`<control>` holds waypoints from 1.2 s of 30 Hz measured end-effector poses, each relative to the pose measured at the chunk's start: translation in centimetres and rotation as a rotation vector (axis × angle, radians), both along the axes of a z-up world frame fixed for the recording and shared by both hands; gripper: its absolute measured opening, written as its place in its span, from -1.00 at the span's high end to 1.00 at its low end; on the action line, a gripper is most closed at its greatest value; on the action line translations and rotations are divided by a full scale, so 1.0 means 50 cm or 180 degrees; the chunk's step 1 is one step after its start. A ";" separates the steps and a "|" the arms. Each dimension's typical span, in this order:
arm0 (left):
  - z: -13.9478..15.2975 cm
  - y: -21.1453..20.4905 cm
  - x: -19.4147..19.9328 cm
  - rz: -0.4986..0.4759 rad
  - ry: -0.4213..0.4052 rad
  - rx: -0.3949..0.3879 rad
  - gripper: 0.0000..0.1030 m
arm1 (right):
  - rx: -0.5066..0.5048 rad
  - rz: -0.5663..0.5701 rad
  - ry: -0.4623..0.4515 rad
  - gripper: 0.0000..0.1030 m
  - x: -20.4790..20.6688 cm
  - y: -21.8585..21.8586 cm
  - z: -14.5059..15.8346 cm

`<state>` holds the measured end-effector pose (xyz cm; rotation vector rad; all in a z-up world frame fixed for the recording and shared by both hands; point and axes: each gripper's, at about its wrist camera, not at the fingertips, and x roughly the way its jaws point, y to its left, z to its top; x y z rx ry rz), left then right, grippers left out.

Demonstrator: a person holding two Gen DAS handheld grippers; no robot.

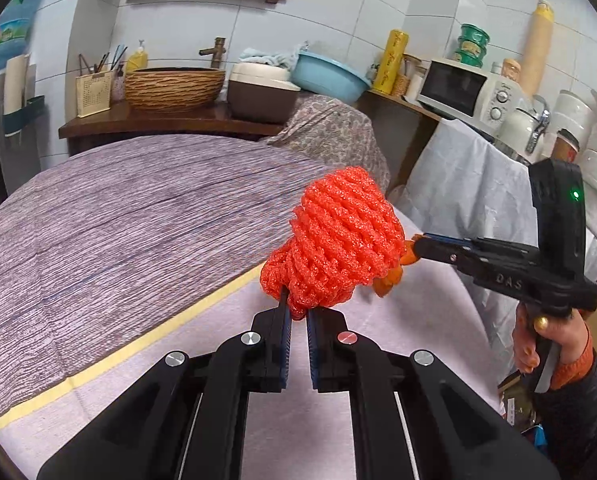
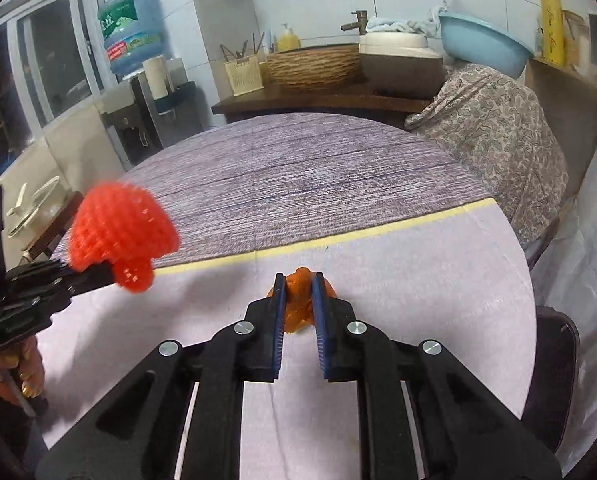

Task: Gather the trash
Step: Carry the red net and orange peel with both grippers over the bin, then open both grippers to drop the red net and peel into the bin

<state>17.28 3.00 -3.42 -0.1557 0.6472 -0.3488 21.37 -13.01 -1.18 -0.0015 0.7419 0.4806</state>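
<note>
Above the desk (image 2: 378,280), both grippers' fingers are clamped — left gripper (image 1: 297,312) on foam net (image 1: 334,240), right gripper (image 2: 298,304) on orange peel (image 2: 301,300); keep both squeezes firm while carrying to the bin.

- Left wrist view: sits behind the left tongs (image 1: 297,312), angled down over the worktop (image 1: 138,216), close.
- Right wrist view: same setting behind the right tongs (image 2: 298,284).
- Shared: worktop, basket sink (image 1: 173,87), blue basin (image 2: 484,42), each other's tongs.
</note>
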 end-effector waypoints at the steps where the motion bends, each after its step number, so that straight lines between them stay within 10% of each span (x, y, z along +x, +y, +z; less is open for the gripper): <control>1: 0.003 -0.009 -0.003 -0.0031 -0.0015 -0.0004 0.85 | 0.0015 -0.0017 -0.0047 0.73 -0.020 -0.012 0.005; 23: 0.004 -0.399 0.080 -0.1231 0.0167 0.0132 0.85 | 0.0322 -0.1508 -0.0227 0.76 -0.196 -0.418 -0.027; 36: -0.066 -0.624 0.176 -0.1570 0.0711 0.0393 0.84 | 0.0287 -0.2184 0.0457 0.76 -0.124 -0.590 -0.249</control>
